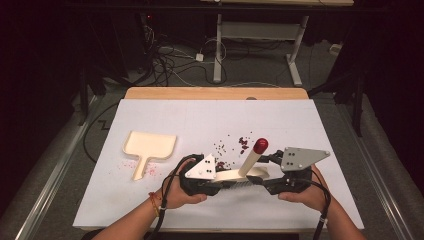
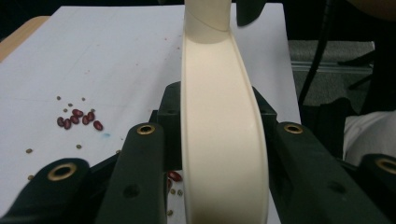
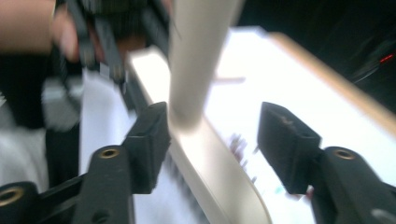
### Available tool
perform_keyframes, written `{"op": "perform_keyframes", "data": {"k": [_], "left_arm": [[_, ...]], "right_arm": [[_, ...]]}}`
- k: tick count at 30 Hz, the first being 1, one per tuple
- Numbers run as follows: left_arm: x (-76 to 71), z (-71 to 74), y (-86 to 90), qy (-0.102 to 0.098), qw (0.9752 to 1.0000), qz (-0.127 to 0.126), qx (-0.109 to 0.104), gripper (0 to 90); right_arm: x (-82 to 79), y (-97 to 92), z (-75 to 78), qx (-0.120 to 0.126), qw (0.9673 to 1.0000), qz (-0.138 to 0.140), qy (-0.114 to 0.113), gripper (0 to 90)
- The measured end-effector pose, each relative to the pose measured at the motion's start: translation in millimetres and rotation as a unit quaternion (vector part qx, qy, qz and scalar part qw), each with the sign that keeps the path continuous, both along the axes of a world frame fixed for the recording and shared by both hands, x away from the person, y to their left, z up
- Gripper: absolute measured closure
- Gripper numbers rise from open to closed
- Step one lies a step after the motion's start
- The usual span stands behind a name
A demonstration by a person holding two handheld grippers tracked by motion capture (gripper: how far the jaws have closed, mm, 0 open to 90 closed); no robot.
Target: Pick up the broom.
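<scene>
Left gripper (image 1: pixel 212 176) clamps the cream brush (image 2: pixel 224 140) by its head.
Right gripper (image 3: pixel 212 140): jaws spread, brush handle between them, unpinched. Dustpan (image 1: pixel 148 146) lies well beyond the left gripper.

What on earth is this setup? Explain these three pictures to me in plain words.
A person sits at a table covered in white and holds a hand-operated claw in each hand. The high view looks down from above; the other two come from cameras riding on each claw. The left claw is shut on the cream head of a brush with a red-tipped handle. The right claw stands open around the same brush, its pads apart from it. On the table lie a cream dustpan and scattered red beans with smaller seeds.
</scene>
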State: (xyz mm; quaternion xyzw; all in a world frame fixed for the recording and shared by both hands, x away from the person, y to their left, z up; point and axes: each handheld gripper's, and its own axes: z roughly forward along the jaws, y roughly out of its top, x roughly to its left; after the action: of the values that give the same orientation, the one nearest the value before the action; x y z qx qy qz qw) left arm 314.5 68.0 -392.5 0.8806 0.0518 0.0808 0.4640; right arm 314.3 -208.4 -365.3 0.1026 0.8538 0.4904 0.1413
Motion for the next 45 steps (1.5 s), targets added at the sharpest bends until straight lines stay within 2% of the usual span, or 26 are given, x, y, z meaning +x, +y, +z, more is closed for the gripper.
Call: {"op": "perform_keyframes", "data": {"k": [4,7,8,12,14,15,16,17,18,19,21,23,25,27,29,30,32,33,34,35,36,39,40,41,43,45], "left_arm": [[-0.2,-7.3,1.5,0.015,0.9993,-0.033,0.009,65.8],[0.9,-8.9,1.2,0.024,0.9986,-0.046,0.003,65.8],[1.2,-9.1,1.0,0.025,0.9985,-0.049,0.004,65.7],[3.8,-13.5,0.4,0.031,0.9978,-0.058,0.010,65.4],[4.6,-14.2,0.4,0.030,0.9978,-0.057,0.012,64.0],[5.6,-15.0,0.9,0.027,0.9982,-0.053,0.012,61.3],[8.0,-14.9,3.4,0.018,0.9996,-0.022,0.006,56.8],[8.0,-14.9,3.4,0.018,0.9996,-0.022,0.006,53.8],[11.1,-13.1,8.7,0.005,0.9999,0.008,0.003,50.2],[11.1,-13.1,8.7,0.005,0.9999,0.008,0.003,45.3],[13.4,-8.3,19.8,-0.016,0.9980,0.060,-0.008,35.1],[13.8,-6.8,24.3,-0.028,0.9968,0.075,-0.007,30.3],[13.4,-6.2,35.4,-0.048,0.9930,0.108,-0.001,26.8],[12.4,-8.9,48.4,-0.063,0.9887,0.136,0.006,23.2],[11.9,-13.1,63.5,-0.066,0.9840,0.165,0.014,21.9],[11.0,-15.6,71.5,-0.071,0.9808,0.181,0.019,21.0],[9.2,-20.4,88.3,-0.073,0.9744,0.212,0.021,20.2],[7.1,-25.1,103.6,-0.078,0.9677,0.237,0.034,20.2],[7.1,-25.1,103.6,-0.078,0.9677,0.237,0.034,20.2],[4.2,-30.3,117.5,-0.077,0.9632,0.254,0.041,20.2],[4.2,-30.3,117.5,-0.077,0.9632,0.254,0.041,20.2],[-2.1,-37.9,134.0,-0.073,0.9573,0.275,0.051,20.2],[-6.6,-43.0,141.6,-0.069,0.9543,0.285,0.058,20.2],[-6.6,-43.0,141.6,-0.069,0.9543,0.285,0.058,20.2],[-10.8,-47.7,147.1,-0.066,0.9507,0.296,0.062,20.2],[-14.2,-52.1,150.4,-0.062,0.9488,0.304,0.061,20.2]], "right_arm": [[8.1,5.7,-18.3,-0.036,0.9980,0.046,0.026,41.0],[10.5,12.8,-31.6,-0.059,0.9945,0.079,0.035,47.0],[10.9,15.1,-35.5,-0.069,0.9929,0.088,0.038,53.2],[10.2,19.1,-41.5,-0.078,0.9893,0.117,0.038,63.4],[8.7,20.2,-42.4,-0.087,0.9892,0.114,0.031,65.0],[8.2,20.8,-42.6,-0.088,0.9893,0.112,0.030,66.3],[8.4,20.6,-42.0,-0.084,0.9902,0.108,0.025,66.9],[8.5,20.0,-40.7,-0.080,0.9919,0.096,0.021,67.0],[9.1,18.9,-39.0,-0.079,0.9930,0.086,0.017,67.0],[9.1,18.9,-39.0,-0.079,0.9930,0.086,0.017,67.0],[11.9,12.3,-34.4,-0.066,0.9962,0.057,0.007,67.1],[14.6,7.6,-32.4,-0.060,0.9975,0.037,0.009,67.1],[16.5,5.0,-31.4,-0.060,0.9980,0.020,0.006,67.1],[20.9,-1.6,-30.0,-0.050,0.9986,-0.018,0.007,67.0],[22.9,-4.2,-29.4,-0.040,0.9988,-0.025,0.010,67.0],[26.6,-9.2,-27.0,-0.026,0.9990,-0.034,0.016,67.0],[28.9,-12.4,-24.2,-0.025,0.9982,-0.054,0.009,67.0],[30.2,-14.1,-23.1,-0.027,0.9976,-0.063,0.006,67.0],[30.9,-15.5,-22.2,-0.028,0.9969,-0.073,0.006,67.0],[32.0,-17.2,-21.6,-0.031,0.9961,-0.083,0.002,67.0],[32.0,-17.2,-21.6,-0.031,0.9961,-0.083,0.002,67.0],[36.3,-24.5,-19.1,-0.029,0.9932,-0.113,-0.001,67.1],[37.2,-26.3,-17.9,-0.028,0.9923,-0.120,-0.001,67.1],[37.2,-26.3,-17.9,-0.028,0.9923,-0.120,-0.001,67.1],[39.6,-29.8,-15.7,-0.025,0.9911,-0.131,-0.003,67.1],[44.8,-34.2,-14.1,-0.029,0.9878,-0.152,-0.013,67.1]]}}
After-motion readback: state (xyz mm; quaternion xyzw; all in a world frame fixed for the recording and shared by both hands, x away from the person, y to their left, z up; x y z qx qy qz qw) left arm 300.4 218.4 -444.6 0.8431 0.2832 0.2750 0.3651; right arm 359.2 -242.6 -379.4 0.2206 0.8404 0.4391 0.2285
